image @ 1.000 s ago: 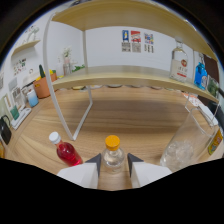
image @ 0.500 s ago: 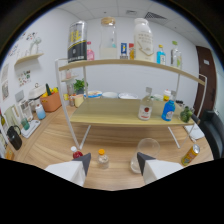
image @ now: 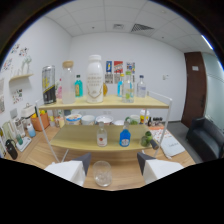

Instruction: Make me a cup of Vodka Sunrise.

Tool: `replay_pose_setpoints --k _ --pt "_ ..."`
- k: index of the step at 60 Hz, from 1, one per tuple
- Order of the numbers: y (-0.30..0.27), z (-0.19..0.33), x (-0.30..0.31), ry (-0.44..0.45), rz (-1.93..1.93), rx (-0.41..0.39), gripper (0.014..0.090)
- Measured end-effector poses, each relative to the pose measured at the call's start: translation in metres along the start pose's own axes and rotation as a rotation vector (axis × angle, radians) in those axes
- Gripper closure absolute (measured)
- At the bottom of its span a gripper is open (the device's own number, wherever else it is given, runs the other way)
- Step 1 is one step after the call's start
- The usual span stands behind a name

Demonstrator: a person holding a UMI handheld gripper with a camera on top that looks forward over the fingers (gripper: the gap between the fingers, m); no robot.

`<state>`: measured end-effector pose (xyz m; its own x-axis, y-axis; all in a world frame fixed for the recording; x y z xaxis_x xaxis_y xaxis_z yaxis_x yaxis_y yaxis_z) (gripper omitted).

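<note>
Room: white-walled office; dark door and dark armchair (image: 204, 141) at far right, posters on the back wall.
Surface: wooden table (image: 125, 175), near, under the gripper.
Shelving: two-tier wooden rack (image: 107, 103) beyond the table; top tier carries a large white bottle (image: 94, 79), a tin (image: 48, 85) and several smaller bottles; lower tier carries a clear bottle (image: 101, 135) and a blue bottle (image: 125, 137).
Gripper (image: 111, 166): jaws spread wide, holding nothing.
Task item: empty clear glass (image: 102, 173), upright on the table, between the fingers and slightly left of centre, gap either side.
Key relation: the glass's axis is vertical; bottles lie well beyond and above it.
Judgement: spirit bottle not identifiable; next reach likely goes far, toward the rack.
</note>
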<state>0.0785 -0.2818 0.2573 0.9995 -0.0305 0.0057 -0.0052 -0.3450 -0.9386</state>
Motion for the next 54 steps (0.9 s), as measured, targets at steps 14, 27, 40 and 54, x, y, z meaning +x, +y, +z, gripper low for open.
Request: replay_pose_setpoints --k 14,27,40,54 --pt "-0.132 0.048 0.031 -0.017 0.007 0.192 0.0193" --pt "-0.167 0.109 0.046 -0.03 0.025 0.2 0.0324" --pt "-0.168 0.129 0.045 -0.052 0.044 0.186 0.0677" --pt "-0.177 0.109 0.044 -0.06 -0.007 0.214 0.0693"
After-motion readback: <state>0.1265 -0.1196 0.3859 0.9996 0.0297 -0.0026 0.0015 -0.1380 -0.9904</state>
